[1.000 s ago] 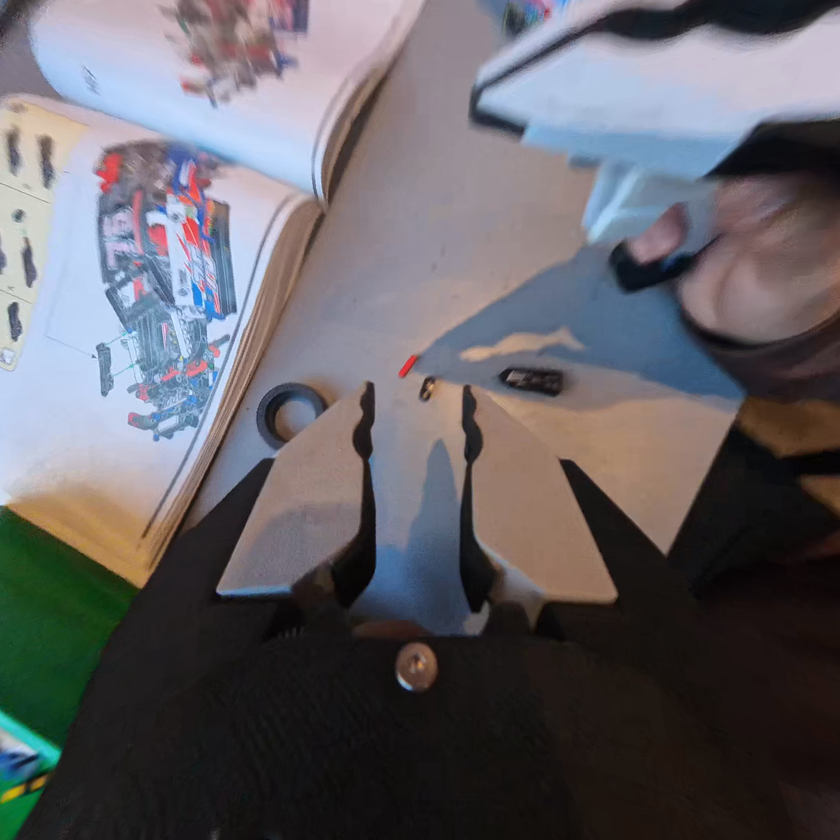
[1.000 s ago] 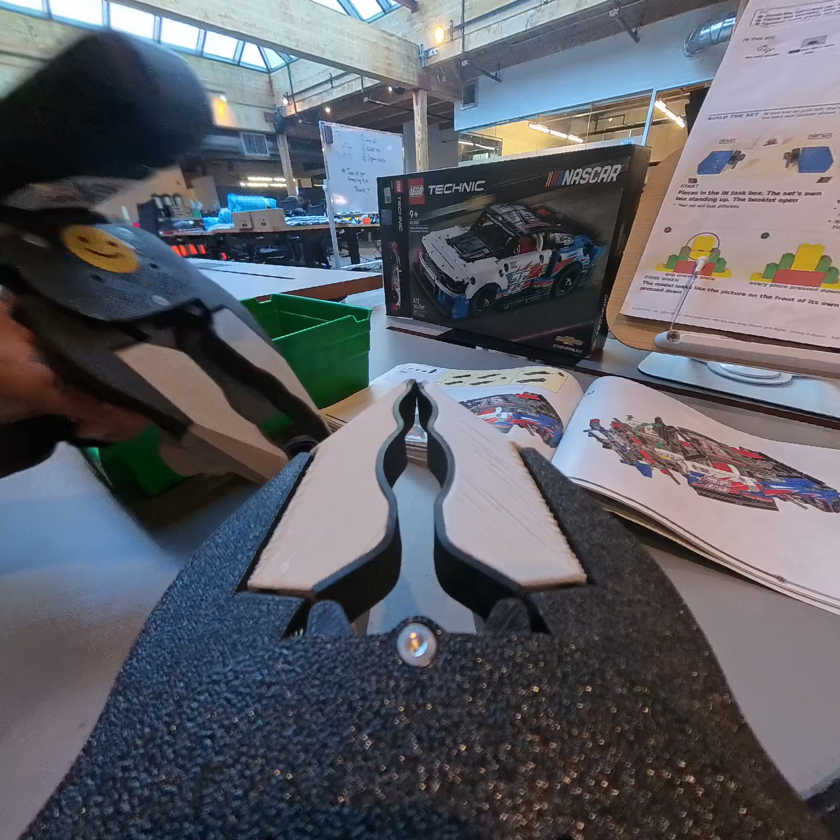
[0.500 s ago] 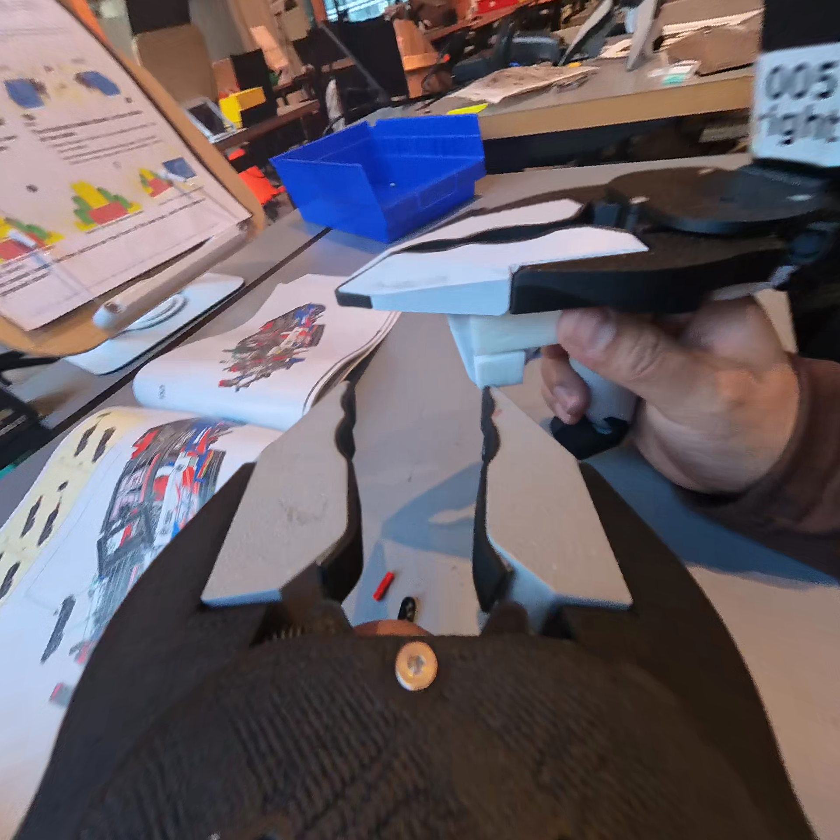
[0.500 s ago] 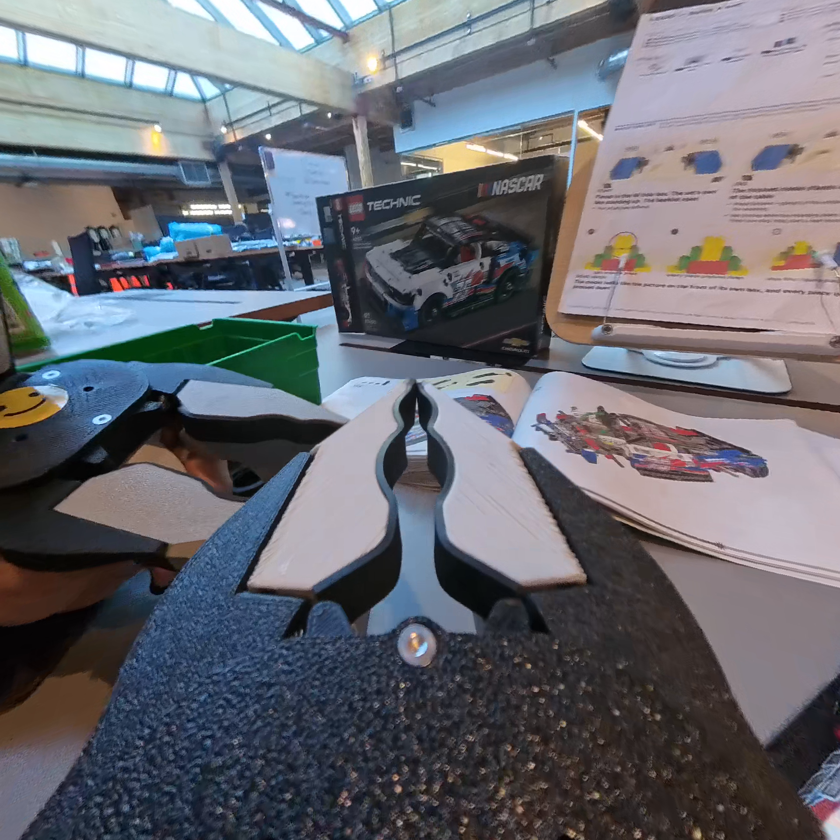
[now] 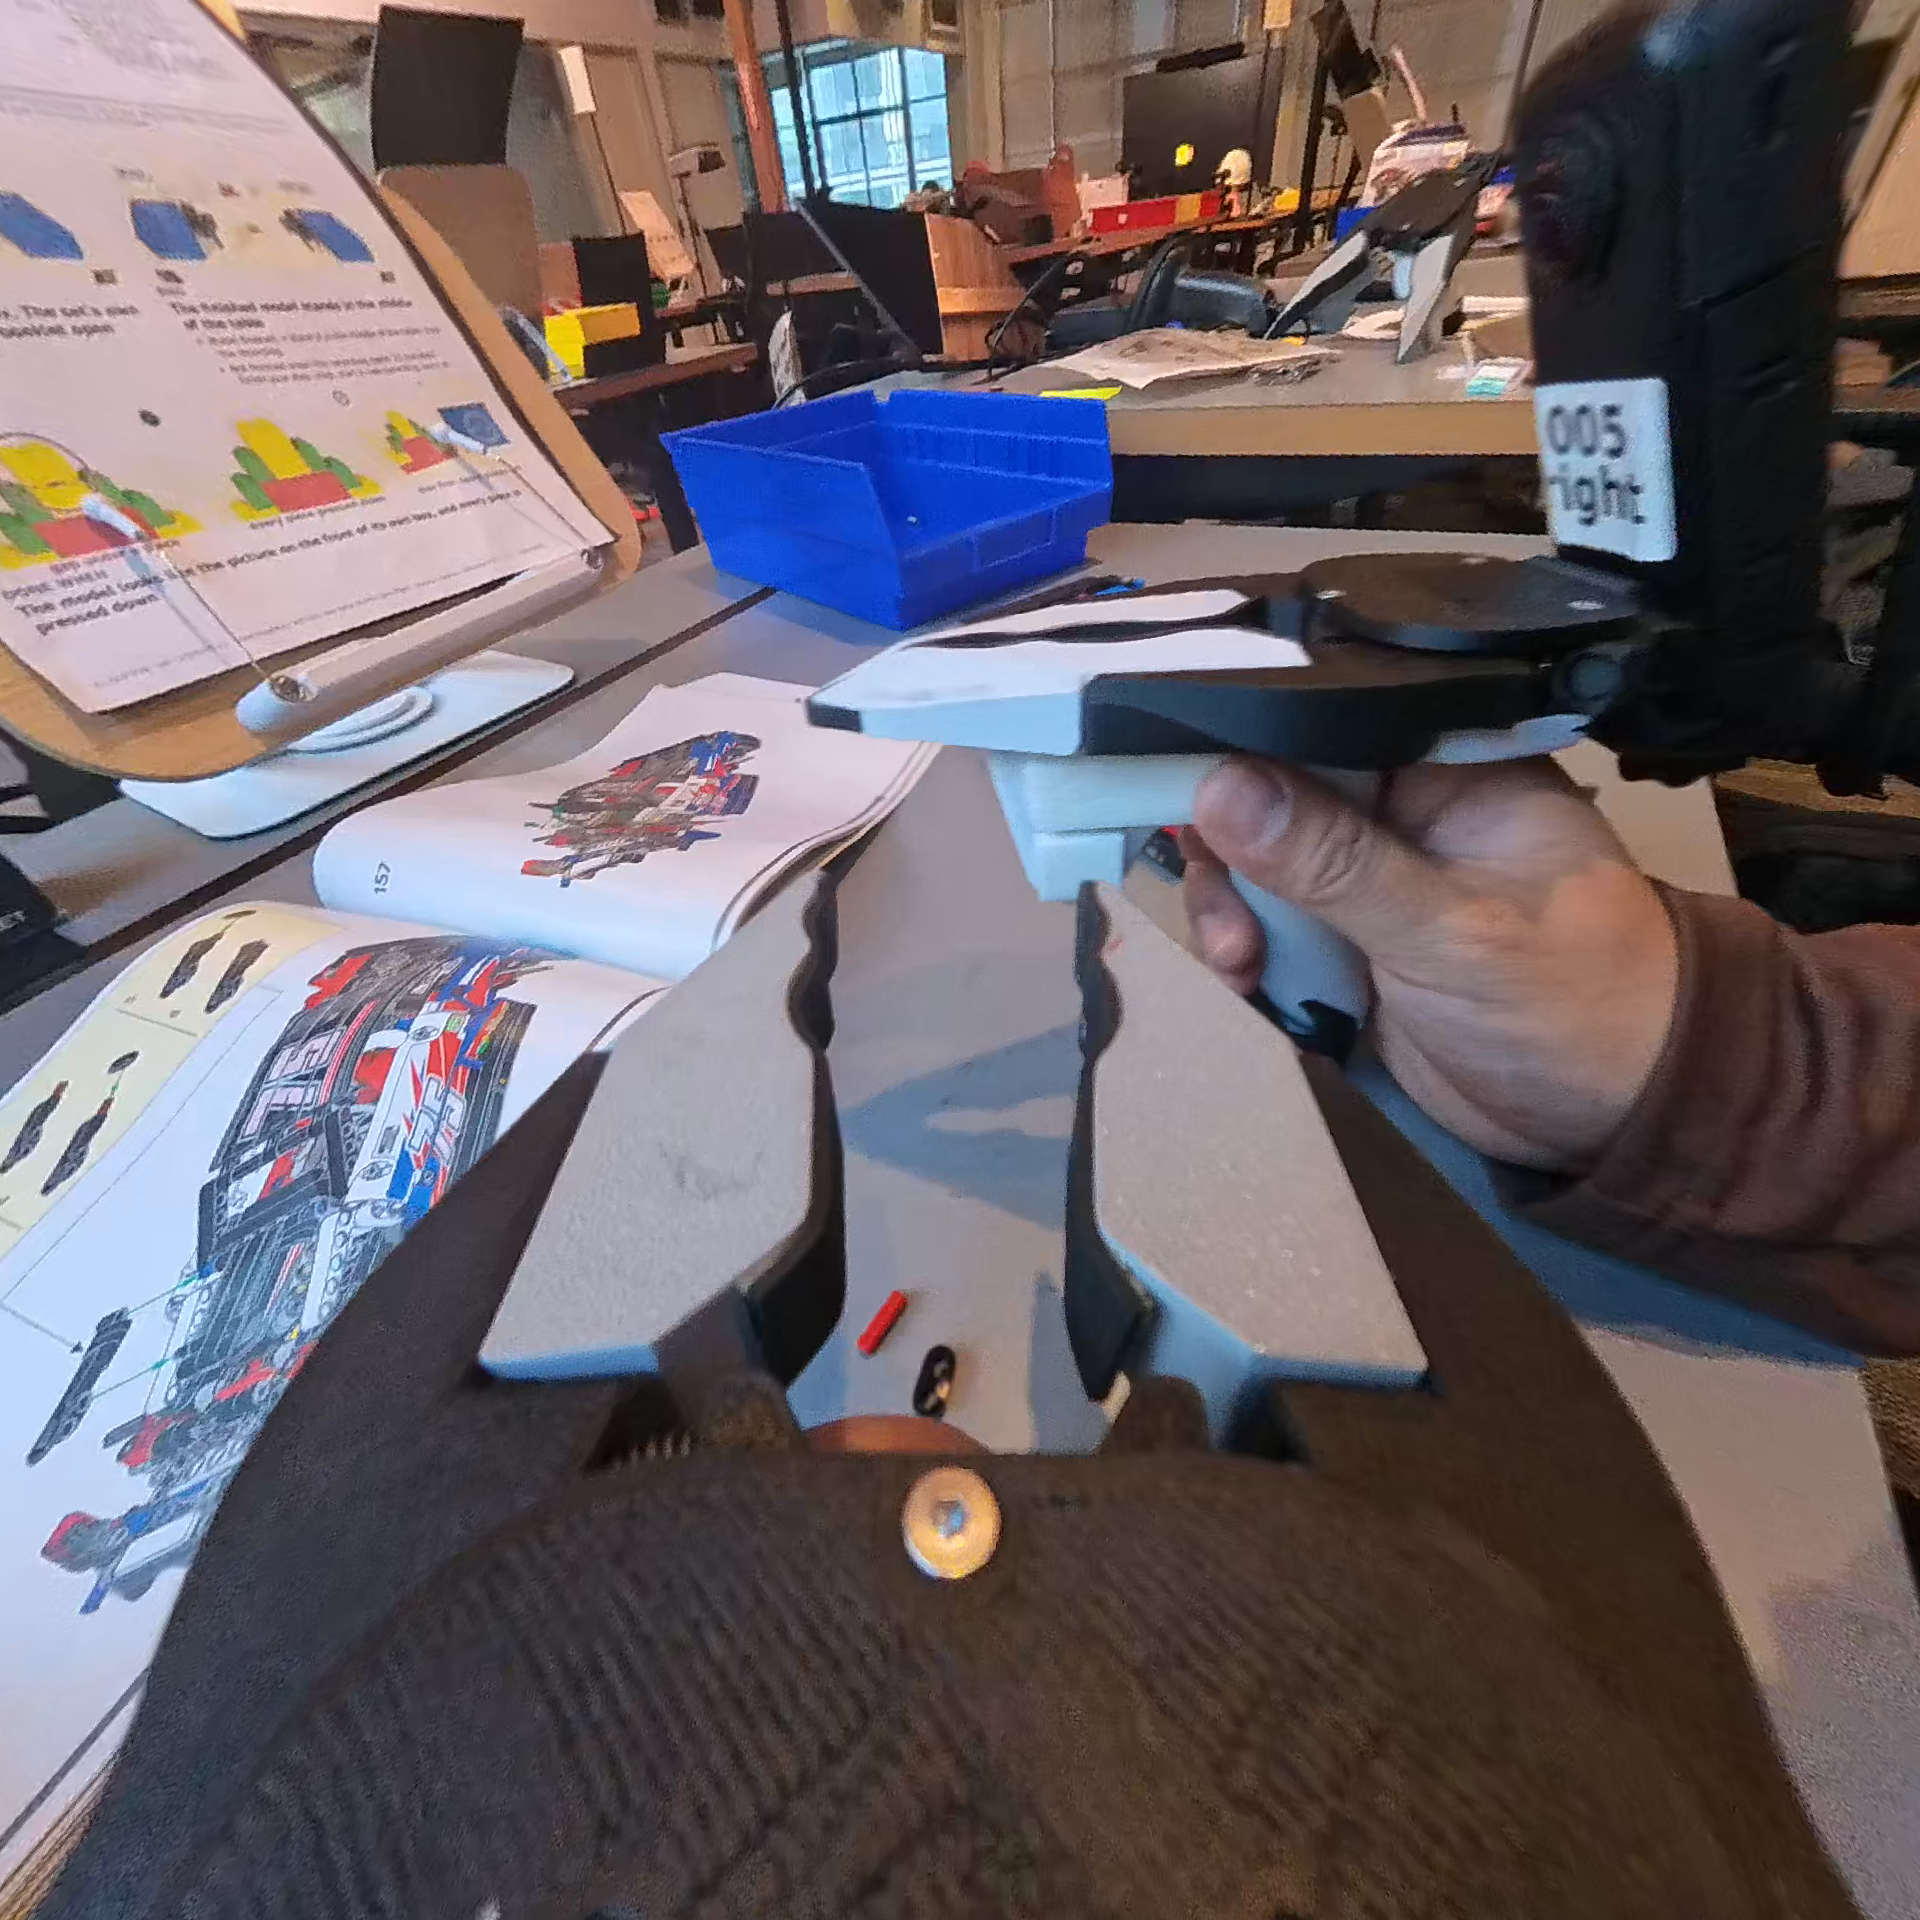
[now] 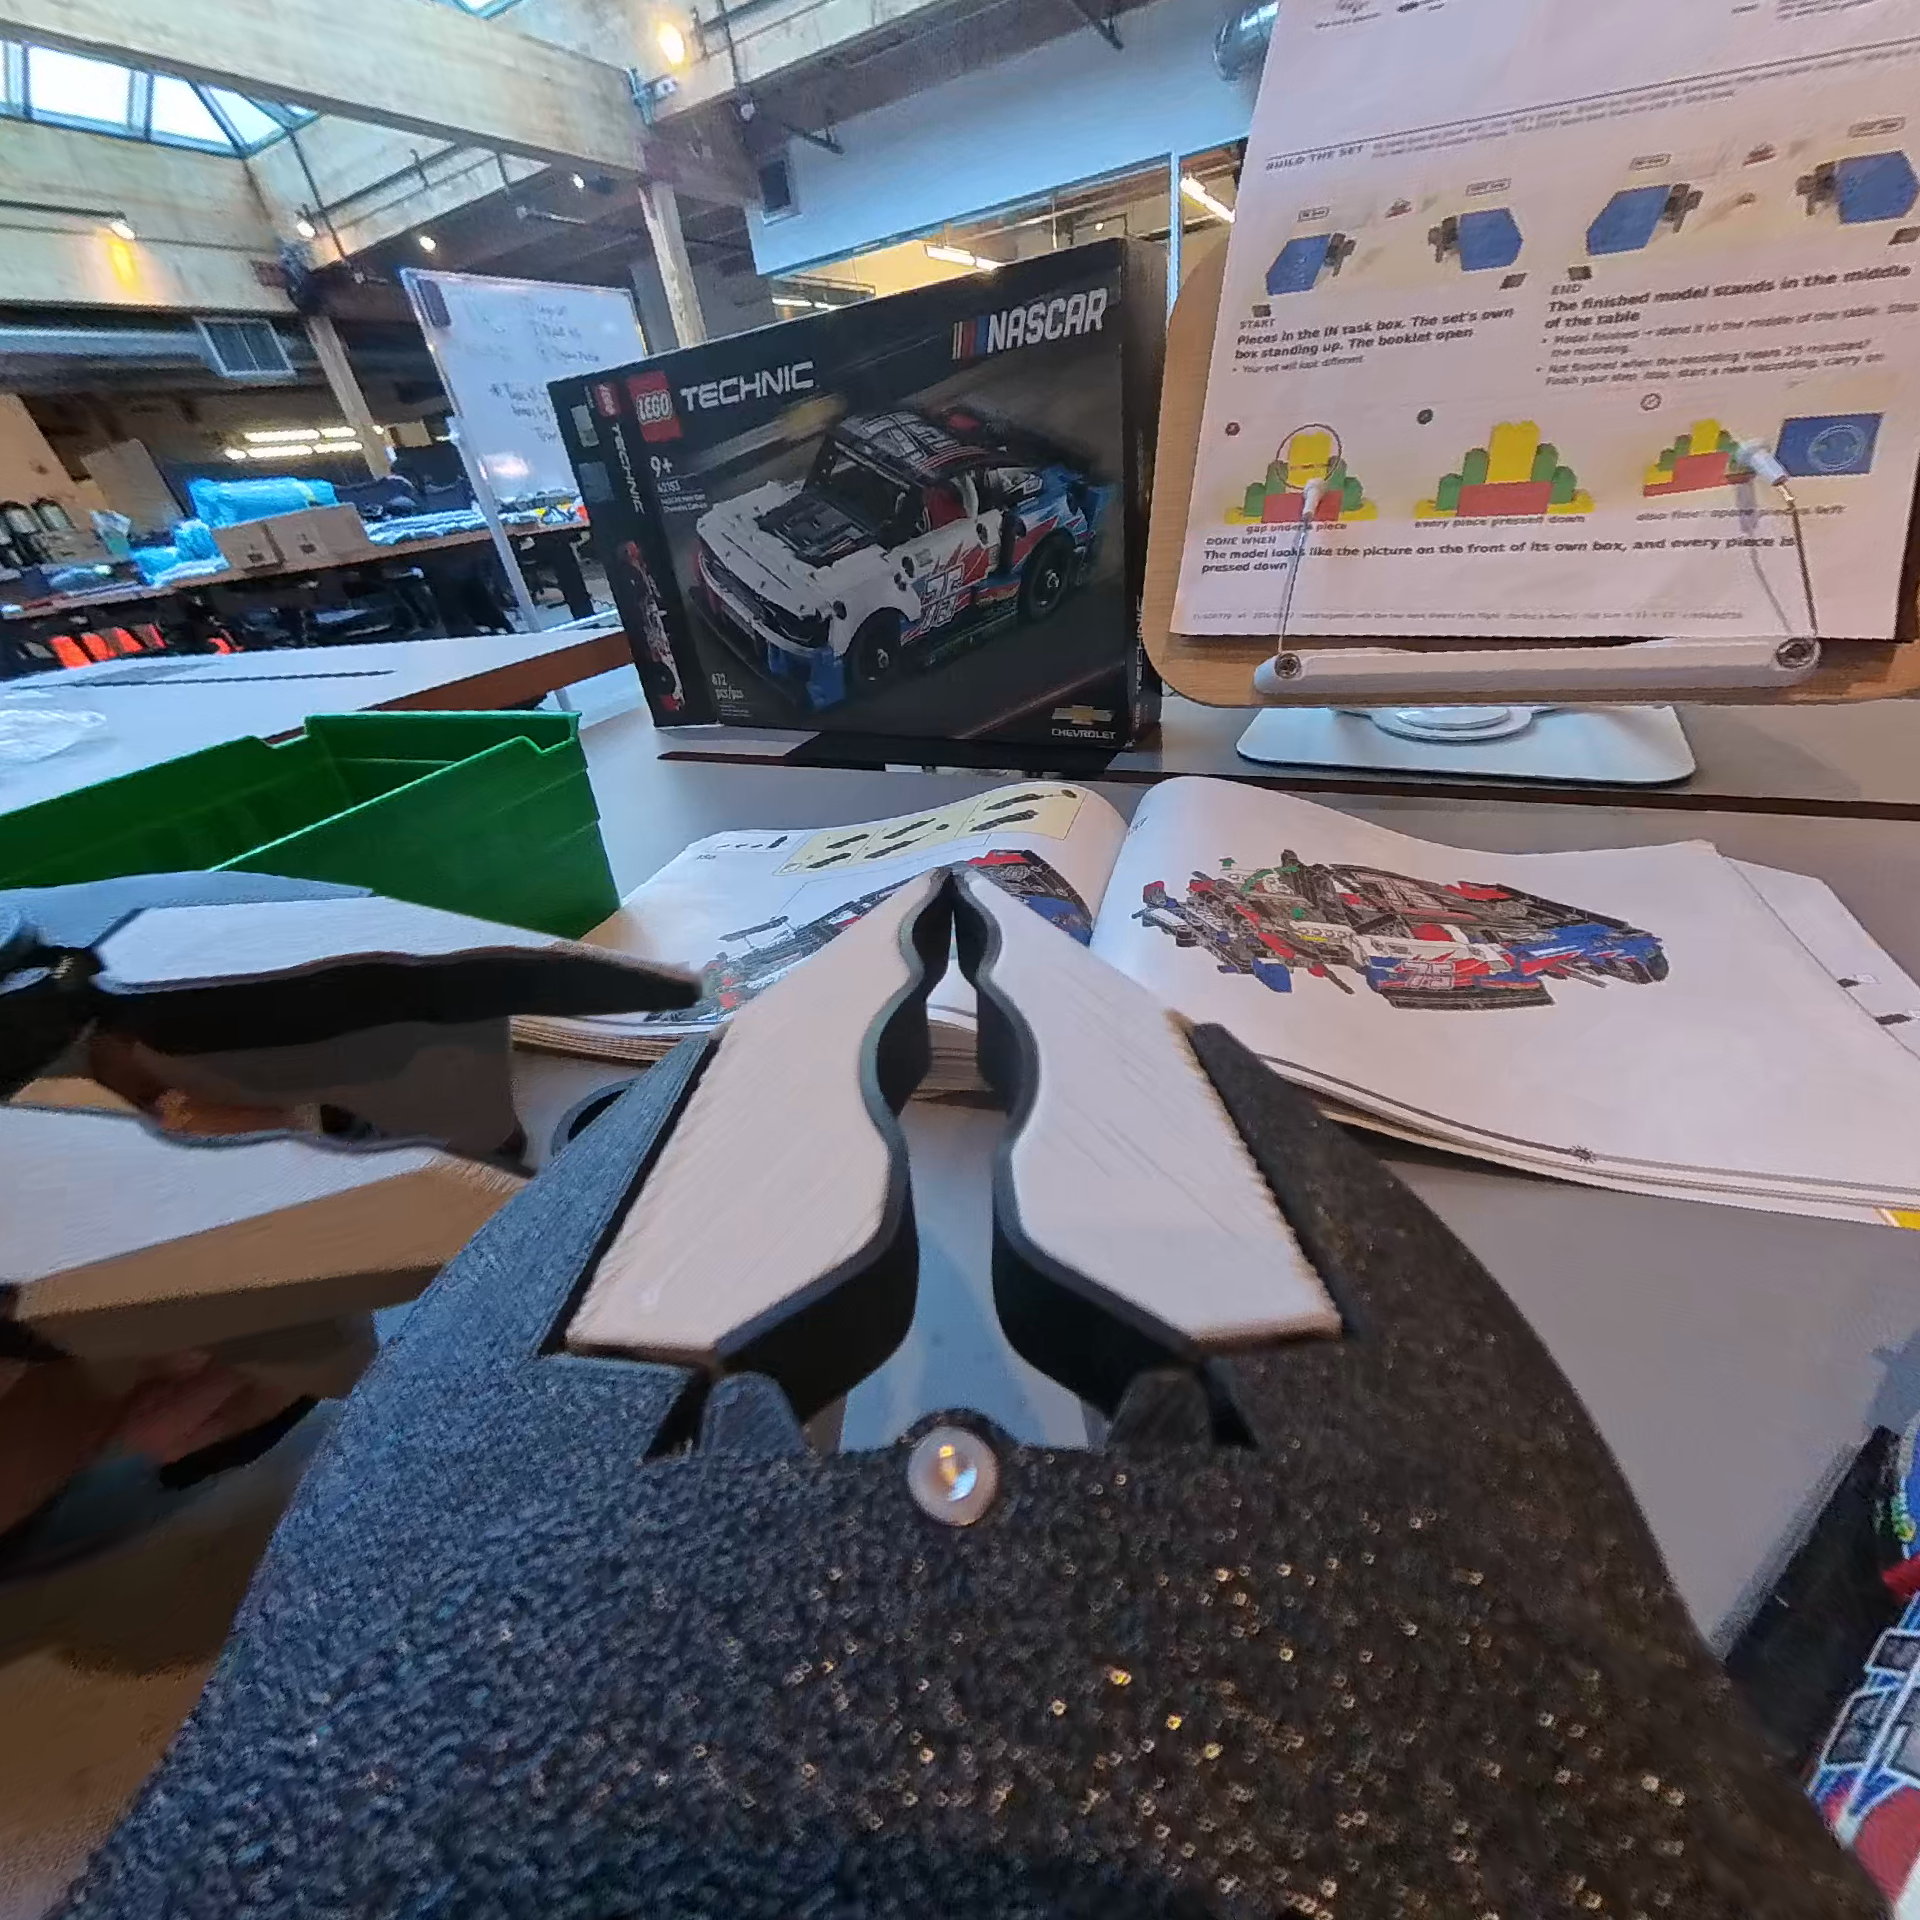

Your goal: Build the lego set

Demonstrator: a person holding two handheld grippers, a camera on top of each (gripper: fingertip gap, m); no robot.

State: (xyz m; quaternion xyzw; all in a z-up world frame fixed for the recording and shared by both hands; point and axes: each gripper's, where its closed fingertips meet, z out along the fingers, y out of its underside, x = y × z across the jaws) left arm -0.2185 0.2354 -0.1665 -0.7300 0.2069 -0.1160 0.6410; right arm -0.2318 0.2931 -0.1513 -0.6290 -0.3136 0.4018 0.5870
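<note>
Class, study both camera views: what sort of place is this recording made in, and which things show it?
Probably a large shared workshop or lab, not a home. Rows of long work tables loaded with boxes recede under a skylit beamed roof, a white freestanding whiteboard stands behind, and plastic parts bins sit nearby, one blue.

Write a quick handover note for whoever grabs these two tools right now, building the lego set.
Left tool: open, empty, held above the table.
Right tool: shut, nothing visible between its tips, raised over the open booklet.
On the table below the left tool: a small red piece and a small black piece.
Set box stands behind the booklet; green bin beside it.
Done: no assembled model is fully in view.
Left: pick up pieces and build.
</note>
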